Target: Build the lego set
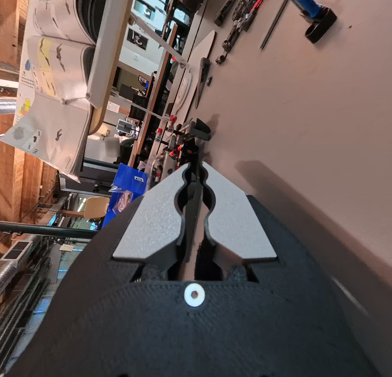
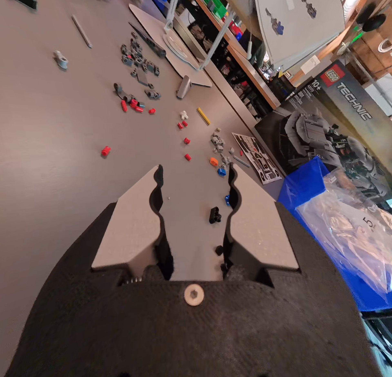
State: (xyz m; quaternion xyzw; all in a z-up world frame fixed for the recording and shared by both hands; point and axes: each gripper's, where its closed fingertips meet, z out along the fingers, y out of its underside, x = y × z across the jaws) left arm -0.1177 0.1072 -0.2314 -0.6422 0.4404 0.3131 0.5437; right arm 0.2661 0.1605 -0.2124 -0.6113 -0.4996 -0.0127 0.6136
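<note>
In the left wrist view my left gripper [image 1: 194,165] is turned on its side beside the brown table [image 1: 307,123]. Its two grey fingers [image 1: 161,214] stand almost together on a thin black building-toy piece [image 1: 192,197] that runs along the narrow gap. The piece ends in a black cluster with orange bits [image 1: 186,151] just past the tips. In the right wrist view my right gripper [image 2: 196,169] is wide open and empty above the table [image 2: 63,176]. A small black piece [image 2: 214,215] and a blue piece [image 2: 227,199] lie on the table near its right finger.
Several loose red [image 2: 105,150], orange [image 2: 213,161], blue [image 2: 221,171] and grey [image 2: 217,142] parts lie ahead of the right gripper. There is also a sticker sheet [image 2: 256,156], a set box [image 2: 331,120], a blue bin with plastic bags [image 2: 303,188] and an open instruction booklet [image 1: 53,80]. About 40 centimetres separates my left fingertips from my right. The left gripper is farther from the small black piece [image 2: 214,215], some 45 centimetres, than the right, some 8 centimetres.
</note>
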